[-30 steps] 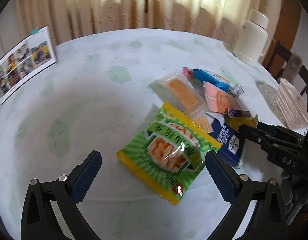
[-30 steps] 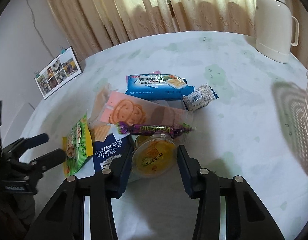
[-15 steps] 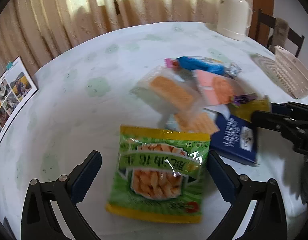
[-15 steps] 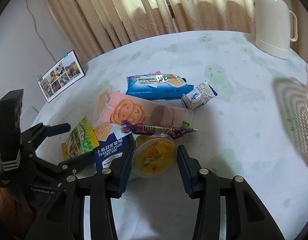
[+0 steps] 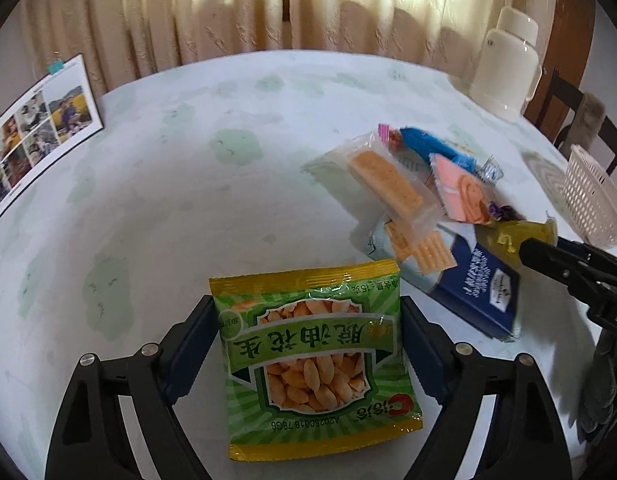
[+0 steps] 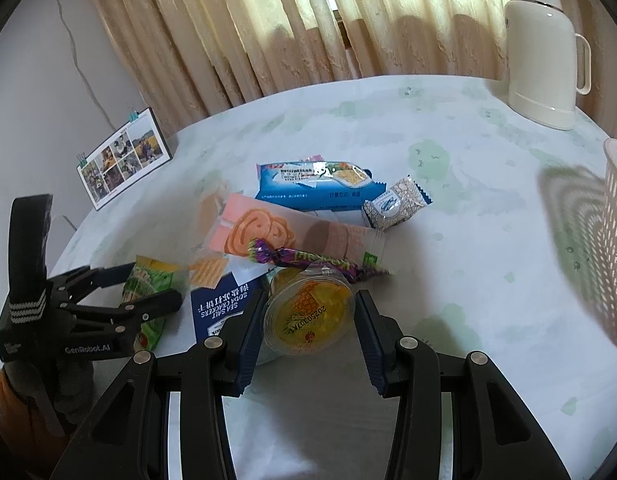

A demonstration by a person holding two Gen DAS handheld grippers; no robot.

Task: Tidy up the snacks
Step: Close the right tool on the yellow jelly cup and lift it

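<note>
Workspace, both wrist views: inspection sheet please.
Surface: round table, pale green-patterned cloth.
Job's things: green peanut bag, pineapple jelly cup, navy cracker box, pink biscuit pack, blue pack, purple candy, small wrapped snack, clear cracker pack, white basket.
Clutter: photo stand, thermos.
Grippers: left hand-held gripper straddles the bag; right hand-held gripper straddles the cup.
Cables: nothing seen.
Surroundings: curtains, chair.

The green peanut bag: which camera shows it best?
The left wrist view. There the green peanut bag lies flat and whole between the left tool fingers, label readable. The right wrist view shows only a foreshortened sliver behind that tool.
</note>
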